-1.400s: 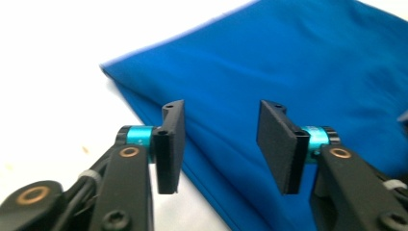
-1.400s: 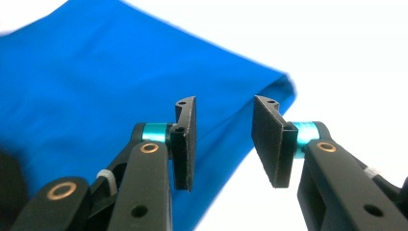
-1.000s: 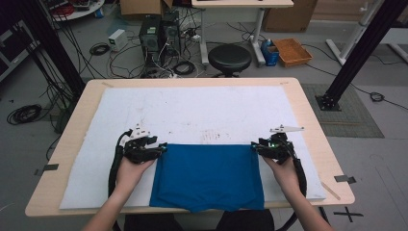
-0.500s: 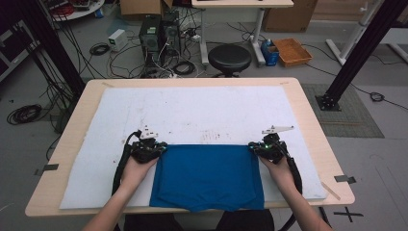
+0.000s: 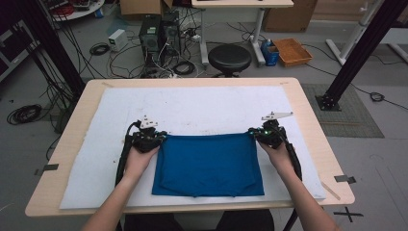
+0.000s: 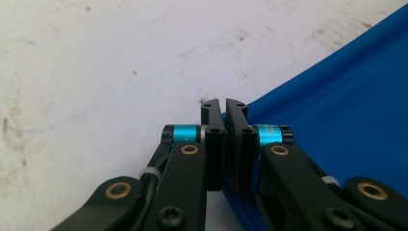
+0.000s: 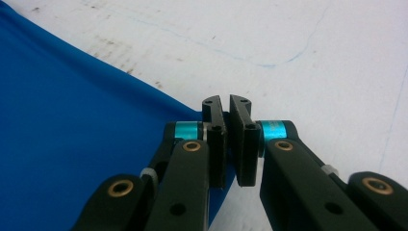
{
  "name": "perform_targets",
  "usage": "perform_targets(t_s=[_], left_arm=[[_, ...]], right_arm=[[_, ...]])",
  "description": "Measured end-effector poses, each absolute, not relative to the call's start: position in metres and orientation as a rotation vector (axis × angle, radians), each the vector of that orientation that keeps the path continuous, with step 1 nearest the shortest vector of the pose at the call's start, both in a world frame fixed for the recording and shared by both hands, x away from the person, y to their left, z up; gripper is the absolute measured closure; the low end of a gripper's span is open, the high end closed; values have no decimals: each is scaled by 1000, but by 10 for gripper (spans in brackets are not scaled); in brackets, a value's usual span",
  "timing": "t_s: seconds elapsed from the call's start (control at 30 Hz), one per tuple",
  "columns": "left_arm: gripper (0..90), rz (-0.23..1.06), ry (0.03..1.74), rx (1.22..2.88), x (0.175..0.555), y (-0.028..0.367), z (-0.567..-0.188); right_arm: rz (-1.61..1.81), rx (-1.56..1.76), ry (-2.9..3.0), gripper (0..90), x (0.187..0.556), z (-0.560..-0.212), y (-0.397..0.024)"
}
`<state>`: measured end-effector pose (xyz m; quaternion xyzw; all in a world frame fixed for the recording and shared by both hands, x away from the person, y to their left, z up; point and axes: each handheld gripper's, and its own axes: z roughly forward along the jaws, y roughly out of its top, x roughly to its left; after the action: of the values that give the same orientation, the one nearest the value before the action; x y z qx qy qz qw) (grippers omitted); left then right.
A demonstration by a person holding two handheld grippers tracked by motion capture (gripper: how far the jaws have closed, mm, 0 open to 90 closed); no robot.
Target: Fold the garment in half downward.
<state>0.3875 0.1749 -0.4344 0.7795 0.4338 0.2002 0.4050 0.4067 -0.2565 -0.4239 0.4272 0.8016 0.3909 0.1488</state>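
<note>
On the white mat (image 5: 202,108), near the person's edge, lies the folded blue cloth (image 5: 208,163); the left gripper (image 5: 161,138) has just clamped its far left corner; the right gripper (image 5: 253,134) has just clamped its far right corner.

You have a smooth, matt blue cloth (image 5: 208,163) on a scuffed matt white mat (image 5: 192,108) over a pale wooden table (image 5: 308,115); the matt black plastic left gripper (image 6: 222,107) carries brass-coloured rivets.
</note>
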Motion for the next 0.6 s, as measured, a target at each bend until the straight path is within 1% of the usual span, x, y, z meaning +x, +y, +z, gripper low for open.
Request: perform_targets(t_s=[0.2, 0.23, 0.27, 0.3, 0.33, 0.37, 0.43, 0.47, 0.53, 0.6], left_arm=[[858, 503, 1094, 1961, 391, 178, -436], [853, 500, 1091, 1957, 391, 179, -436], [837, 497, 1079, 1954, 390, 179, -435], [789, 495, 1069, 1945, 390, 180, -434], [718, 489, 1059, 1936, 389, 181, -433], [668, 480, 1045, 1930, 388, 182, -431], [559, 478, 1005, 1933, 385, 185, -427], [520, 488, 985, 1935, 382, 187, -425], [489, 491, 946, 1935, 377, 191, -419], [464, 464, 906, 1941, 373, 195, -413]], right_arm=[[1120, 1194, 2339, 846, 419, -425, -257], [1115, 1192, 2342, 831, 420, -426, -256], [1110, 1201, 2338, 779, 420, -427, -256], [1104, 1206, 2325, 710, 419, -427, -257], [1109, 1211, 2309, 683, 418, -425, -257], [1117, 1206, 2295, 654, 416, -423, -258], [1142, 1195, 2265, 552, 410, -417, -260], [1166, 1198, 2249, 523, 407, -413, -261], [1201, 1168, 2228, 487, 397, -405, -265], [1241, 1134, 2205, 465, 386, -400, -269]])
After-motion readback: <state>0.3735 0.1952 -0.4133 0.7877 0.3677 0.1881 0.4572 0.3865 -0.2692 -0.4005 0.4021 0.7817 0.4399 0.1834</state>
